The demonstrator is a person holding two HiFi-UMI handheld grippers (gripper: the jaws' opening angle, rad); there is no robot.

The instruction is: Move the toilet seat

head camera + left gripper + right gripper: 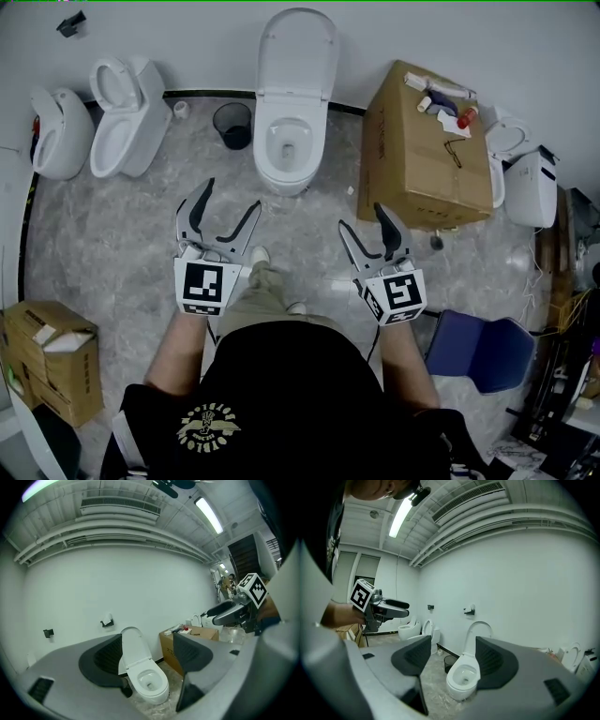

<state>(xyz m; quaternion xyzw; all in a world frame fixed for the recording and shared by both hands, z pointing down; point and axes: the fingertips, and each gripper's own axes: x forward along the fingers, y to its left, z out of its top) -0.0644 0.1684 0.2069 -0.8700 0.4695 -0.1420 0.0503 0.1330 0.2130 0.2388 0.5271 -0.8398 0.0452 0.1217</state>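
Two grippers up in front of the torso, neither in contact with anything. Left gripper (232,194): jaws spread wide, nothing between them but air. Right gripper (361,216): likewise wide, likewise empty. Both pointed forward and well short of the target.

Straight ahead, framed between the jaws in both gripper views: white toilet (289,141) against the far wall, bowl open. Toilet seat (297,52) raised, leaning back at the wall, hinge low at the rear of the bowl, free edge uppermost. Not possible to tell whether ring and lid stand up together or only the lid.

Key geometry: long axis of the toilet running directly away from the person, toward the wall. Target on the midline between the two grippers; left tips slightly nearer the bowl front in the head view, so probably the left for first reach, though margin small. Judged need: move forward and up over the bowl to reach the raised free edge, then swing about the hinge.

Outward from there: black bin (232,125) just left of the bowl, cardboard box (427,150) close on its right. Two further toilets (127,117) well off to the left. Blue chair (483,347) beside the right arm.
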